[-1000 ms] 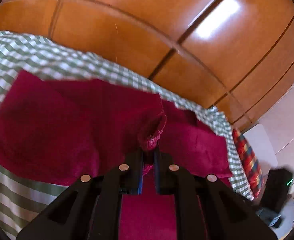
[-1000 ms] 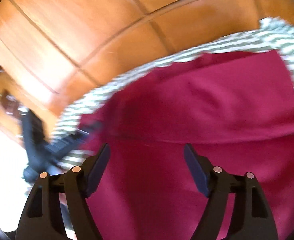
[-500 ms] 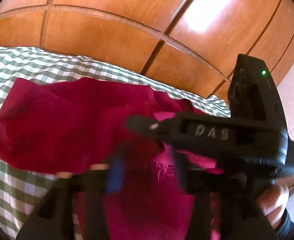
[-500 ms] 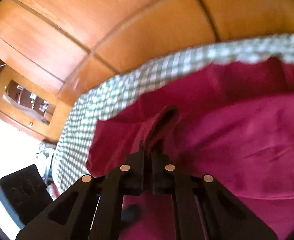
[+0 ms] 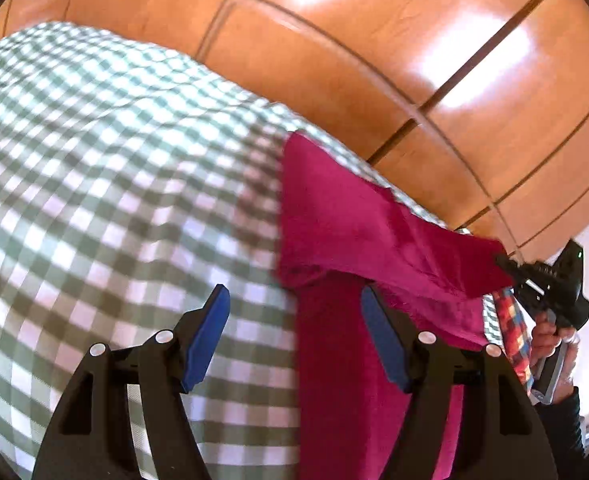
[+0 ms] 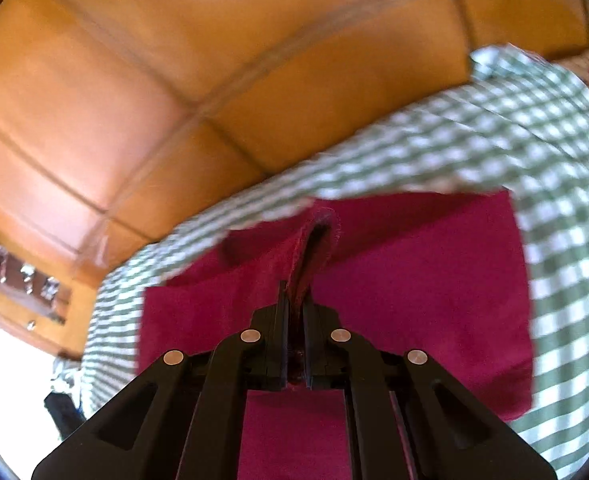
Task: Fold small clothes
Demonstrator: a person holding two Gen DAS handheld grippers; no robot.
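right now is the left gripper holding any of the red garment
No, the left gripper is open, its blue pads spread apart with only the checkered cloth and the red garment lying between them, ungripped.

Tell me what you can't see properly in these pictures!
- Dark red fabric garment: kind unclear; left view, the bottom edge crops it.
- Its pinched fold: hidden inside the shut right tongs.
- Green-and-white checked bedcover: right view, blurred.
- Small things in the wooden shelf: right view, too blurry to name.

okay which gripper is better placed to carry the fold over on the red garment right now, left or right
Right. The right gripper is shut on a hemmed edge of the red garment, lifting it. The left gripper is open and holds nothing, over the checked cloth beside the garment's edge.
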